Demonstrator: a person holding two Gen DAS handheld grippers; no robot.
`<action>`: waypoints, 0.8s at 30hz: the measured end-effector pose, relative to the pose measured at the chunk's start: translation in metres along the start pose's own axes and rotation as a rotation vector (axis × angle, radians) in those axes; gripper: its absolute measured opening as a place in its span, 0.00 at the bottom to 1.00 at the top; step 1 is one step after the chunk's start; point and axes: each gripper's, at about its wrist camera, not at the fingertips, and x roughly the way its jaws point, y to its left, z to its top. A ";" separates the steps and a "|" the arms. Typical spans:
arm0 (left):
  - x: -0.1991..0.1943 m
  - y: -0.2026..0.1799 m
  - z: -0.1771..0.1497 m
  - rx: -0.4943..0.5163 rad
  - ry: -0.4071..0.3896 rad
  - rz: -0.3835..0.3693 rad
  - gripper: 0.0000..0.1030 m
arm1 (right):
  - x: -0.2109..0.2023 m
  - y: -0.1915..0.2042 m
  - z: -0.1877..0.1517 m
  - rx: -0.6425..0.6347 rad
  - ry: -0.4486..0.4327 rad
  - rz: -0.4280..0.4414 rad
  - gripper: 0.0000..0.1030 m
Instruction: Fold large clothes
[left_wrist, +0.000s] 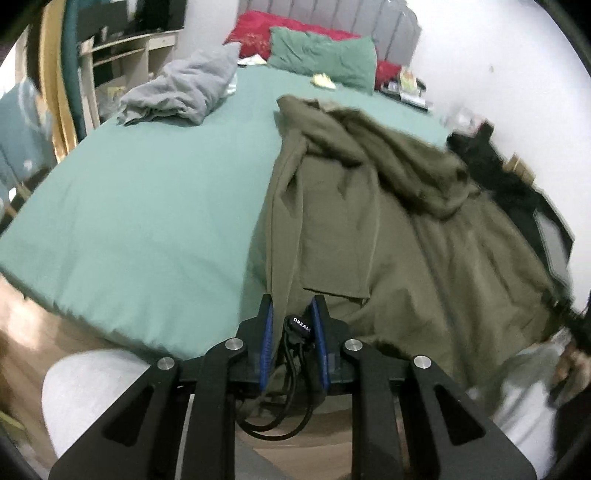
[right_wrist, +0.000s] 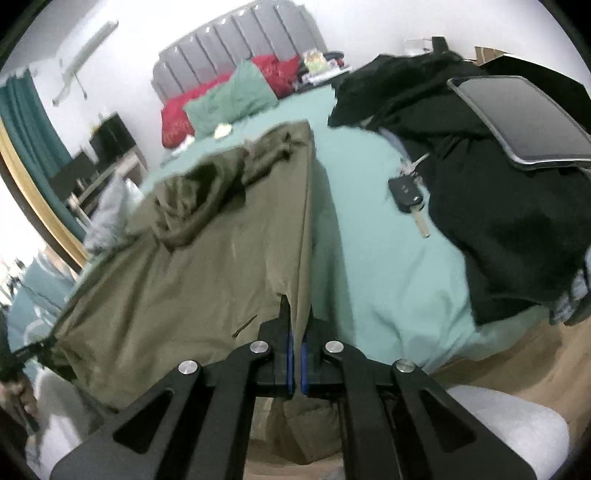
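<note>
Folding barely begun: jacket (left_wrist: 388, 221) lies spread, rumpled, on bed (left_wrist: 147, 206). Left tongs (left_wrist: 293, 306) and right tongs (right_wrist: 296, 314) each clench its near hem; every fold remains.

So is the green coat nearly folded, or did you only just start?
Only starting. The olive coat is laid out on the bed, its hood end bunched. The left gripper and right gripper each pinch its near edge. No neat fold shows yet, and the black clothes are untouched, with keys beside them.
</note>
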 end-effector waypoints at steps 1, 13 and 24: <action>-0.008 0.001 0.000 -0.013 -0.011 -0.012 0.20 | -0.007 -0.002 0.002 0.012 -0.014 0.012 0.03; -0.120 0.012 -0.005 -0.078 -0.130 -0.124 0.20 | -0.127 -0.006 0.021 0.029 -0.188 0.085 0.02; -0.182 0.000 0.038 -0.058 -0.270 -0.185 0.20 | -0.185 0.005 0.055 0.018 -0.307 0.130 0.02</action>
